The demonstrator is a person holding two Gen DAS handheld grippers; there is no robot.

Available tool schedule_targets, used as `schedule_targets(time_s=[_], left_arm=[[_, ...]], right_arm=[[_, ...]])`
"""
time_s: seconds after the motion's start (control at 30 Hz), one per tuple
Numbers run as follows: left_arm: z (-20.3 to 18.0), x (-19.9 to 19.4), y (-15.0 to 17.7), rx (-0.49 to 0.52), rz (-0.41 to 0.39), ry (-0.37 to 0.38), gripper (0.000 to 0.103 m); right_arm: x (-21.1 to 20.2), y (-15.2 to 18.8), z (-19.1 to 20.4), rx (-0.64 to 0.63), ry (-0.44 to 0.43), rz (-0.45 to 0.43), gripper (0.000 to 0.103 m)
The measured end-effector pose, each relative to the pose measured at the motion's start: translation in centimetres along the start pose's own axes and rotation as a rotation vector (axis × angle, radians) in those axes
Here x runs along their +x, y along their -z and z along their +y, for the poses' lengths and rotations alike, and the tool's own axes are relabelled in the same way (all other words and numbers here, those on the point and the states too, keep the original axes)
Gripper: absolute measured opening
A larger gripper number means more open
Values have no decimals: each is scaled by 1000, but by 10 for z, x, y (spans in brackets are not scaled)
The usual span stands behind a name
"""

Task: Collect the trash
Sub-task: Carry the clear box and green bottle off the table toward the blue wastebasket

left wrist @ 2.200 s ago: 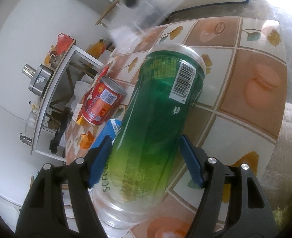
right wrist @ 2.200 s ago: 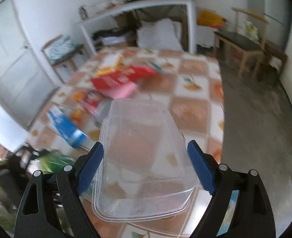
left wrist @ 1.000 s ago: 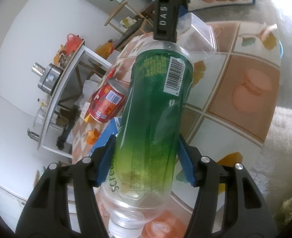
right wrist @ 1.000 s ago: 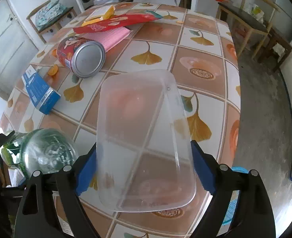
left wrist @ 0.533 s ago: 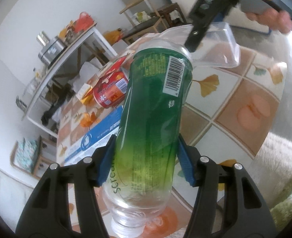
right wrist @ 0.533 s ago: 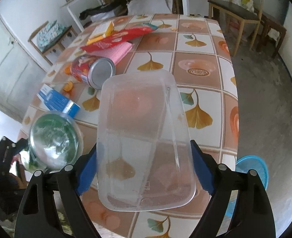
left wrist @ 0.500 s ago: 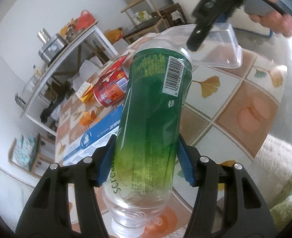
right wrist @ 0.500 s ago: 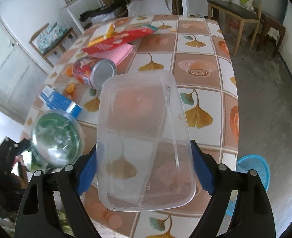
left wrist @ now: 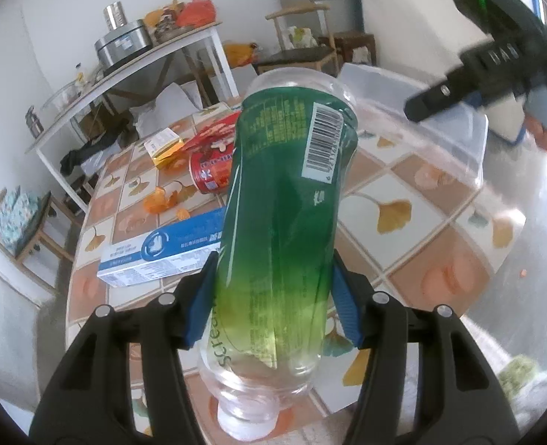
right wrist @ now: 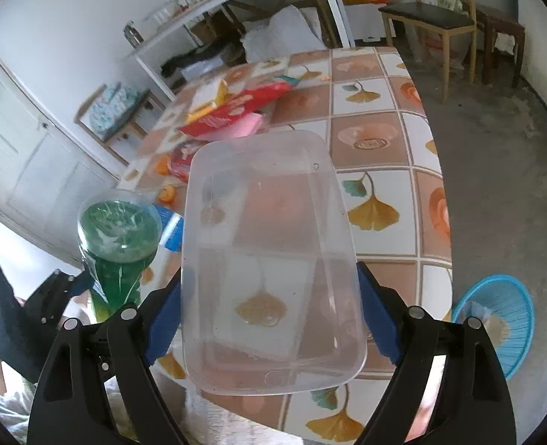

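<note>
The left gripper [left wrist: 273, 296] is clenched on a green bottle [left wrist: 284, 207], held above the tiled table [left wrist: 440, 244]; its long axis runs along the fingers, base pointing away, neck toward the camera. The right gripper [right wrist: 269, 319] grasps a clear tub [right wrist: 269, 259] across its width, long axis pointing forward over the table. A blue basket [right wrist: 503, 319] sits on the floor beside the table.

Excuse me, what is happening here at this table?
A person is collecting trash with two handheld grippers. The left gripper holds a green bottle; the right gripper holds a clear plastic tray. Both are lifted above the table, where a can and boxes remain.
</note>
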State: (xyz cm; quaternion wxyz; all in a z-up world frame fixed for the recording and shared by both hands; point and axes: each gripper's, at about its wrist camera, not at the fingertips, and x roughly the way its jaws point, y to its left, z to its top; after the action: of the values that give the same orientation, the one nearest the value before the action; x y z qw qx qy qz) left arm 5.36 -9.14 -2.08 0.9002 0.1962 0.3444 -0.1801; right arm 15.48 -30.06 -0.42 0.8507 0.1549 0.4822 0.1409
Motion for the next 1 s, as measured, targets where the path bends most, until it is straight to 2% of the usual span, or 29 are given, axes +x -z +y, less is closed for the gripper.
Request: schedule_targets(time_s=[0.2, 0.37, 0.5, 0.67, 0.83, 0.9, 1.0], left_arm=[[1, -11, -14, -77, -16, 42, 53], [-9, -18, -31, -85, -34, 68, 53], [-22, -23, -51, -82, -46, 130, 53], [-55, -19, -85, -48, -44, 259, 53], [-112, -10, -125, 36, -40, 397, 53], [-132, -2, -138, 57, -13, 448, 53], [-176, 29, -158, 73, 109, 581, 53]], right_arm=[[-16, 7, -2, 24, -53, -55, 83], [-43, 18, -15, 64, -74, -119, 83], [-75, 31, -34, 111, -59, -191, 83], [-125, 54, -68, 199, 4, -296, 83], [-176, 94, -121, 345, 111, -397, 83], [-186, 111, -141, 399, 133, -418, 83], [-186, 142, -176, 507, 154, -419, 83]])
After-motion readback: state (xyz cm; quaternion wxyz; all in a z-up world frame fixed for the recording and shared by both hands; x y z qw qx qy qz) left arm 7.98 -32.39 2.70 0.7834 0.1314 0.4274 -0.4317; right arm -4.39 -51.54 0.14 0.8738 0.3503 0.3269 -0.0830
